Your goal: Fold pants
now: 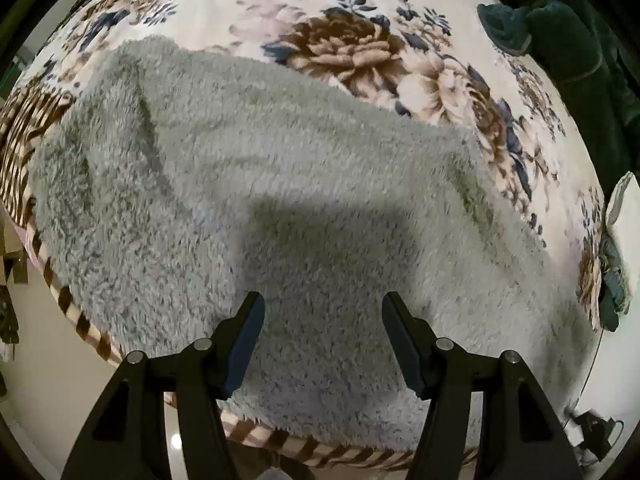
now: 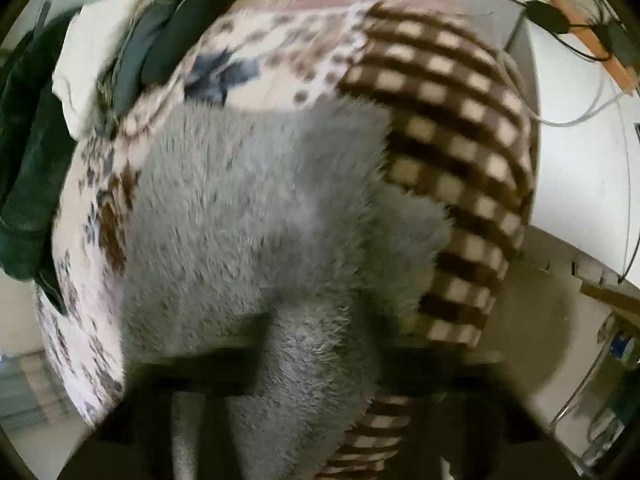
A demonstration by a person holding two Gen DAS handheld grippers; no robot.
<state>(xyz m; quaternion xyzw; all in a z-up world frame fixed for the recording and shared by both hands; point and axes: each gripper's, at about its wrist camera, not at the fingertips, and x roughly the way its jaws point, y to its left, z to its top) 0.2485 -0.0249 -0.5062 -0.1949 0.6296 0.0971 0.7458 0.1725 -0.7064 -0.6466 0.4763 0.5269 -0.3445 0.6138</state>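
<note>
Fluffy grey pants (image 1: 256, 184) lie spread on a floral blanket (image 1: 360, 20) covering the bed. My left gripper (image 1: 323, 312) is open and empty, hovering just above the near part of the pants by the bed's edge. In the right wrist view the pants (image 2: 248, 200) fill the middle, and a bunched grey fold (image 2: 316, 360) rises straight into my right gripper (image 2: 316, 384). Its fingers are blurred and mostly hidden by the cloth, and it looks shut on that fold.
The blanket has a brown checked border (image 2: 448, 128) along the bed's edge (image 1: 92, 332). Dark green clothes (image 1: 568, 40) lie at the far right of the bed, also in the right wrist view (image 2: 28, 160). A white pillow (image 2: 88, 60) and cables (image 2: 576, 40) lie beyond.
</note>
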